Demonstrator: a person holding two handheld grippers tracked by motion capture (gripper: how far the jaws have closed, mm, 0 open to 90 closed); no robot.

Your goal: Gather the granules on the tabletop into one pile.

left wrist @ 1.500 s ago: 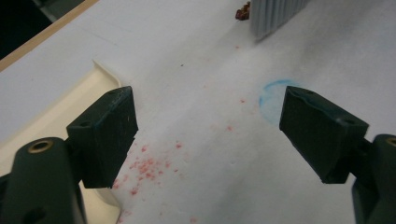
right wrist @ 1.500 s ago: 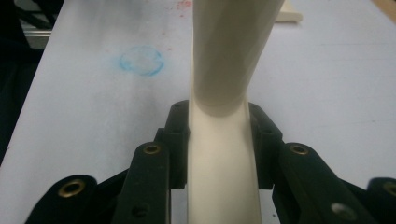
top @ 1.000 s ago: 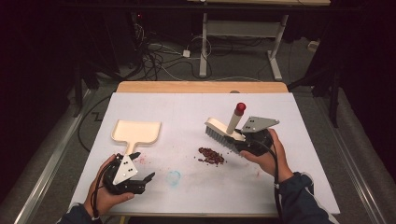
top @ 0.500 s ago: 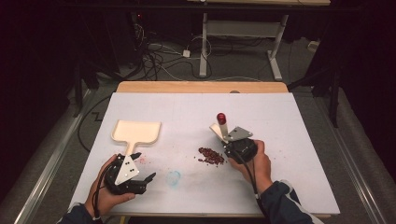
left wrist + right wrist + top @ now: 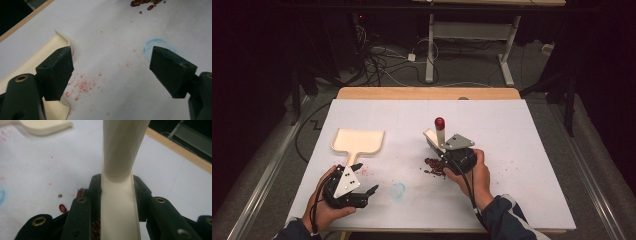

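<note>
Dark red beans (image 5: 434, 166) lie heaped mid-table, where the right gripper (image 5: 446, 154), clamped on the cream brush (image 5: 437, 135), is sweeping them. The left gripper (image 5: 364, 178) waits with jaws apart beside the dustpan (image 5: 358, 141); next, it should grasp the pan's handle.

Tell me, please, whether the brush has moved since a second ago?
Yes. The brush, clamped in the right gripper, has come leftward and nearer the person, right up to the beans.
</note>
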